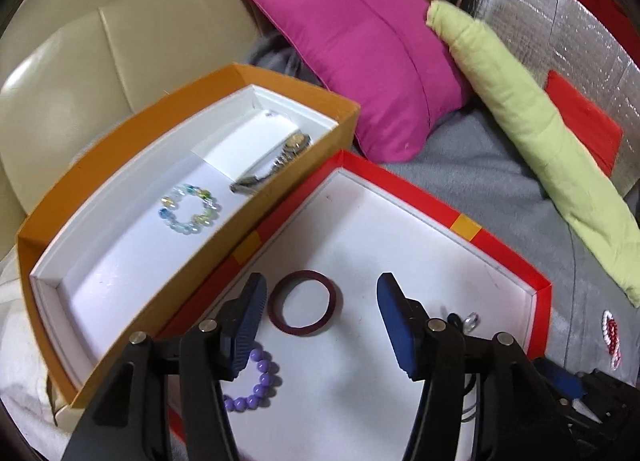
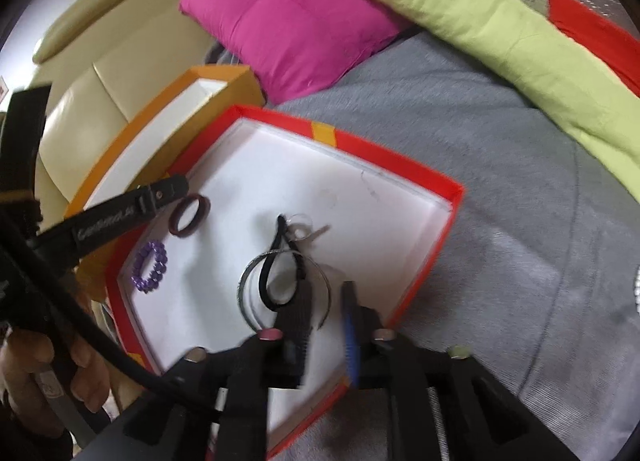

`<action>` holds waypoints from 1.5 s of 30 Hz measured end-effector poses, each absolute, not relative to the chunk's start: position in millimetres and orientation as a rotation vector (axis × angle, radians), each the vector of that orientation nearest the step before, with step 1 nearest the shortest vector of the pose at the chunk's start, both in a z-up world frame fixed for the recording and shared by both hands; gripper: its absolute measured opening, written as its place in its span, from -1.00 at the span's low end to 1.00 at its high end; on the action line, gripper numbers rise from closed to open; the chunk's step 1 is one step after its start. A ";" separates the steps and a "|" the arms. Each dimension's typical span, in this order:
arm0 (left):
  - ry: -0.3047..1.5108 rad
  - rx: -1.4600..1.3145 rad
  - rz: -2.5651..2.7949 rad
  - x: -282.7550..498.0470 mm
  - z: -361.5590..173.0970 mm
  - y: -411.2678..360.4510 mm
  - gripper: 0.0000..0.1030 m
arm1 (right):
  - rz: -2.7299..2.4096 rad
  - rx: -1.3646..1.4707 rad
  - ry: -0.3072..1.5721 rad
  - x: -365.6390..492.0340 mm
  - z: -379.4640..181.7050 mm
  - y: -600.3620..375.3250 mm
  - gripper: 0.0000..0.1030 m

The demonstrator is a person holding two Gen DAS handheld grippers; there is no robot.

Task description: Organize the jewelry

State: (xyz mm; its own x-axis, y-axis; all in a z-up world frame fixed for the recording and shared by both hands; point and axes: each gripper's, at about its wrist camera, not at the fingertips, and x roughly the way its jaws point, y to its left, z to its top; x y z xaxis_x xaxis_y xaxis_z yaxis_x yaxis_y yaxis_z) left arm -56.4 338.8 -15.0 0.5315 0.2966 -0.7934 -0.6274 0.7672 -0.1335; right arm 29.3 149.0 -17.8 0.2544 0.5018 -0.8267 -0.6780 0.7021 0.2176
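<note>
- On the cream sofa [image 1: 80, 73], far left, sits an orange box [image 1: 120, 141] beside my red box [image 1: 500, 257].
- Inside red, my left claw [image 1: 320, 325] gapes empty above the maroon band [image 1: 305, 303].
- My right claw [image 2: 320, 325] stands part-open over the black loop [image 2: 276, 265], pads apparently clear.
- Grey blanket [image 2: 500, 201], pink cushion [image 2: 288, 17], green roll [image 2: 500, 29] lie rightward.

Boxes: two, one orange box [image 1: 120, 141] and one red box [image 1: 500, 257]. Beaded bracelets: three. Cushions: two.

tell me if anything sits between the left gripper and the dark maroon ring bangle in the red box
Nothing visible does. The dark maroon ring bangle lies flat on the red box's white floor, just ahead of the open left gripper.
</note>
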 end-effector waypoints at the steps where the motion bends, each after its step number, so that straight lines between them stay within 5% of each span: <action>1: 0.842 -0.437 0.573 -57.9 -12.0 337.6 0.14 | 0.809 -0.186 1.031 29.3 -13.8 144.2 -0.16; 3: 0.832 -0.441 0.572 -63.0 -3.5 332.9 0.14 | 0.810 -0.166 0.998 28.4 -3.6 130.5 0.31; 14: 0.788 -0.373 0.461 -64.1 27.5 231.4 0.28 | 0.642 -0.080 0.958 27.3 -8.0 -23.5 0.46; 27: 0.949 -0.124 0.170 -8.9 -20.0 40.8 0.29 | 0.260 0.081 1.048 31.6 -68.5 -231.6 0.53; 37: 1.018 -0.037 0.130 9.1 -67.4 18.5 0.30 | 0.183 0.135 0.967 40.3 -72.2 -252.6 0.54; 39: 0.971 -0.032 0.137 6.6 -68.9 19.8 0.50 | 0.178 0.109 0.964 39.3 -73.6 -249.1 0.60; 45: 0.955 -0.036 0.160 8.4 -72.4 22.0 0.67 | 0.168 0.043 0.963 37.9 -78.3 -237.8 0.76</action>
